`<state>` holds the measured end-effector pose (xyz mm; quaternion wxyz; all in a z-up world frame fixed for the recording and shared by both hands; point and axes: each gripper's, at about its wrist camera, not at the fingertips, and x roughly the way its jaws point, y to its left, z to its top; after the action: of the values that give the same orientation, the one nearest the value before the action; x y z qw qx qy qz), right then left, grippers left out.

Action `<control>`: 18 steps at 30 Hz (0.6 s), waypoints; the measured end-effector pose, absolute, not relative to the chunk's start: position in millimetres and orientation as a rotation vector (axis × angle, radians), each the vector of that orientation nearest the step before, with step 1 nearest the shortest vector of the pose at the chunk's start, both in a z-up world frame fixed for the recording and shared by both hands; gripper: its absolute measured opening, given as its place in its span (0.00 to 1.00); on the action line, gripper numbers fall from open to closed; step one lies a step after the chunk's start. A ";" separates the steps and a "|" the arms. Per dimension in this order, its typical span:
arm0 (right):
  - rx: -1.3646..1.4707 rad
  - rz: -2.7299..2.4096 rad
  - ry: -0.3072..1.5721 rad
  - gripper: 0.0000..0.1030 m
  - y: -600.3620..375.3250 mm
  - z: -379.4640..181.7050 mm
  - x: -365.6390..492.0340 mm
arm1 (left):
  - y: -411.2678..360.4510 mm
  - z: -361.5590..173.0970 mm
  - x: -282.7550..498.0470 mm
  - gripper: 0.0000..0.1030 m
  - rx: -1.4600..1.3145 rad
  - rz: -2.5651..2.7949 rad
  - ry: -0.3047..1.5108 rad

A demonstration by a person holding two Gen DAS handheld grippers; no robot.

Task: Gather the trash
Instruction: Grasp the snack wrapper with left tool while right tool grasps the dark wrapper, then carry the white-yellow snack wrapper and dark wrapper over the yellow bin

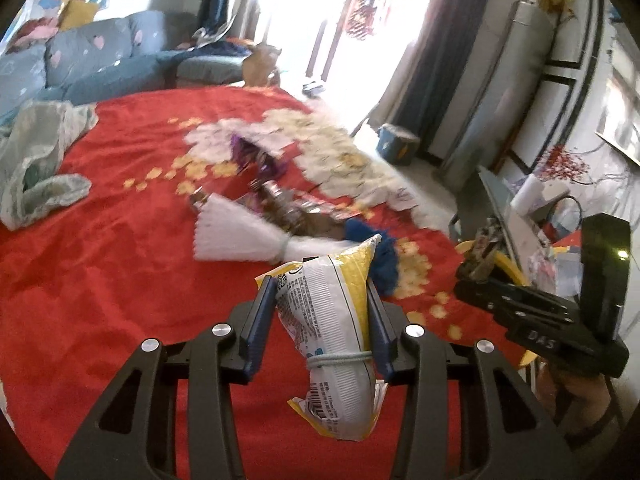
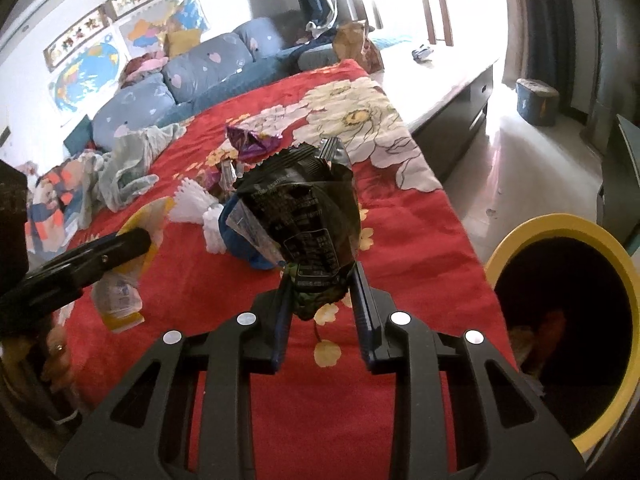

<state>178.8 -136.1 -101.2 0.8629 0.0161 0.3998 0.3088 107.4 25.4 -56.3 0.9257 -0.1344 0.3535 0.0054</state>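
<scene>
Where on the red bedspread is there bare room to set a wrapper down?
Bare: the red bedspread between the pale green cloth and the white shuttlecock, and the near edge. Crowded: around the purple wrapper and the blue cloth.

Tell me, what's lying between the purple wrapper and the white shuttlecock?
Crumpled silvery wrappers lie between the purple wrapper and the white shuttlecock, clearest from the left wrist view.

Bin [image 2: 560, 312] mouth open at bed's [image 2: 400, 280] right edge; wrappers [image 2: 252, 142] clutter mid-bed.
</scene>
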 end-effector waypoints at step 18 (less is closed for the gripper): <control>0.069 0.630 0.787 0.21 -159.9 -81.8 172.8 | -17.6 -27.6 100.9 0.40 -0.192 -0.083 0.653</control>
<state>172.8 -159.9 -81.8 0.8750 0.0330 0.3770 0.3019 100.9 -17.6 -27.6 0.9418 -0.0941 0.3201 -0.0408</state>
